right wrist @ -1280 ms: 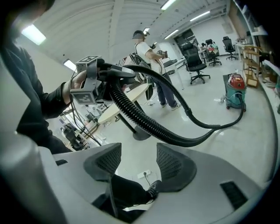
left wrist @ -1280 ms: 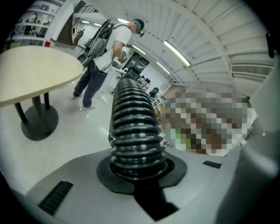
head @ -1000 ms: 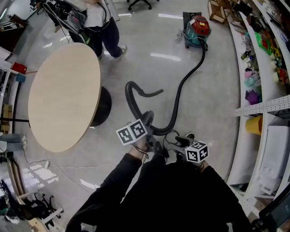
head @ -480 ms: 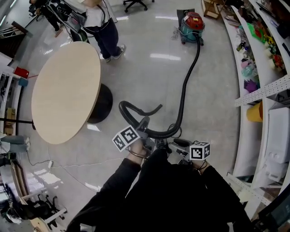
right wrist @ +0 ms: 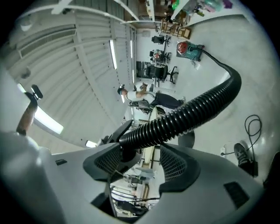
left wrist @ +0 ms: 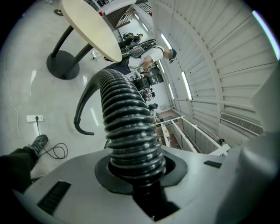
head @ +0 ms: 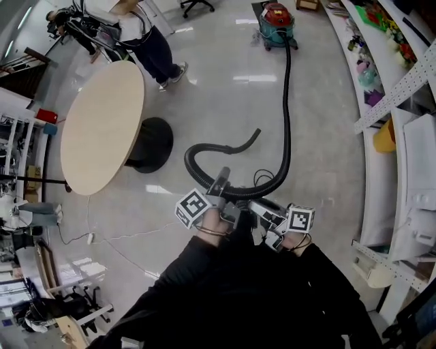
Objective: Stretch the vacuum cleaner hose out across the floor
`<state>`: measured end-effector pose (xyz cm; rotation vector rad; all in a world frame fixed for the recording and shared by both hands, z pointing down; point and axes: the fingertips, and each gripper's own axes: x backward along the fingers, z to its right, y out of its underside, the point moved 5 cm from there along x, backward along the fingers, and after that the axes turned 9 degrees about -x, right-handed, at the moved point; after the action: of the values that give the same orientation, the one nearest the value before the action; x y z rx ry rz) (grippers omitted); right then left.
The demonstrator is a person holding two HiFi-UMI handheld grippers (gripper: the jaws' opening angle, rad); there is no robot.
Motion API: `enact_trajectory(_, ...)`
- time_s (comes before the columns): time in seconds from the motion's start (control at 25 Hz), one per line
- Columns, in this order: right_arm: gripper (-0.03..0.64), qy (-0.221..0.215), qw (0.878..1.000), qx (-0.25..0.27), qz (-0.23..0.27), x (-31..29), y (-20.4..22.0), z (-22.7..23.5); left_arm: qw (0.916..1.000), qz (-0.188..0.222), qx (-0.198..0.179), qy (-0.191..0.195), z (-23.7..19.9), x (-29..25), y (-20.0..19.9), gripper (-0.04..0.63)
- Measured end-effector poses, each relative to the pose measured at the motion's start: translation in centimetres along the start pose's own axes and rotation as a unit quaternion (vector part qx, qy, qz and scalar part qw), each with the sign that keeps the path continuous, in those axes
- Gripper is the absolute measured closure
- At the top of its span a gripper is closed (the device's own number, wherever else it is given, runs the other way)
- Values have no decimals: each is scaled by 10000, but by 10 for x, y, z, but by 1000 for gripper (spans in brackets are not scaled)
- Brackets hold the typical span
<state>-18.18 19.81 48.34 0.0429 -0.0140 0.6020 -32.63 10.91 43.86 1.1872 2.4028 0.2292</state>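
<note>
The vacuum cleaner (head: 276,17) lies farther off than a second ago; its hose (head: 287,102) runs straighter across the floor (head: 204,102), looped near the round table (head: 102,129). The left gripper (left wrist: 135,175) clamps the hose; the right gripper (right wrist: 146,164), its jaws just opening wider, straddles it loosely.

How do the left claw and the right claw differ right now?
The left claw is clamped on the hose; the right claw stands open, jaws just opened a bit further, hose loose between them. From the left claw the hose curls to its free end; from the right claw it runs to the vacuum. Both are at the same hose.
</note>
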Motion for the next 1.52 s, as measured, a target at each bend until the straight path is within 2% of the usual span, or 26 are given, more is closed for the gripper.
enact_trajectory(0.12, 345, -337, 9987, -72, 367, 23, 6, -12, 9997, 97, 84, 204, 11, 16, 24, 492)
enact_trajectory(0.32, 339, -175, 9965, -83, 809, 43, 12, -13, 9985, 180, 343, 375, 16, 27, 50, 488)
enact_trajectory(0.56, 337, -460, 9863, -504, 1504, 63, 28, -9, 9947, 173, 724, 715, 4, 45, 69, 485)
enact_trajectory(0.68, 339, -320, 9825, -600, 1732, 62, 41, -4, 9927, 122, 827, 867, -4, 58, 74, 485)
enact_trajectory(0.8, 337, -133, 9790, -737, 1896, 52, 61, 1, 9917, 118, 908, 905, -16, 77, 71, 485)
enact_trajectory(0.96, 319, -440, 9685, -1126, 2177, 15, 100, -17, 9897, 30, 958, 1065, -28, 109, 55, 485)
enact_trajectory(1.08, 309, -170, 9681, -827, 2358, -7, 122, -27, 9859, -29, 1060, 1297, -34, 135, 39, 480)
enact_trajectory(1.12, 349, -35, 9681, -664, 2417, -11, 125, -28, 9842, -70, 1092, 1392, -35, 140, 34, 477)
enact_trajectory(1.24, 369, 44, 9612, -355, 2734, -19, 122, -36, 9759, -395, 1210, 1772, -35, 147, 33, 466)
enact_trajectory(1.36, 388, 48, 9537, -89, 3006, -16, 115, -51, 9602, -1054, 1269, 2252, -26, 162, 49, 411)
enact_trajectory(1.44, 393, 100, 9495, 77, 3136, -6, 113, -60, 9467, -1635, 1099, 2547, -21, 185, 64, 356)
enact_trajectory(1.52, 399, 131, 9449, 193, 3266, 9, 103, -66, 9294, -2267, 672, 2835, -18, 212, 77, 356)
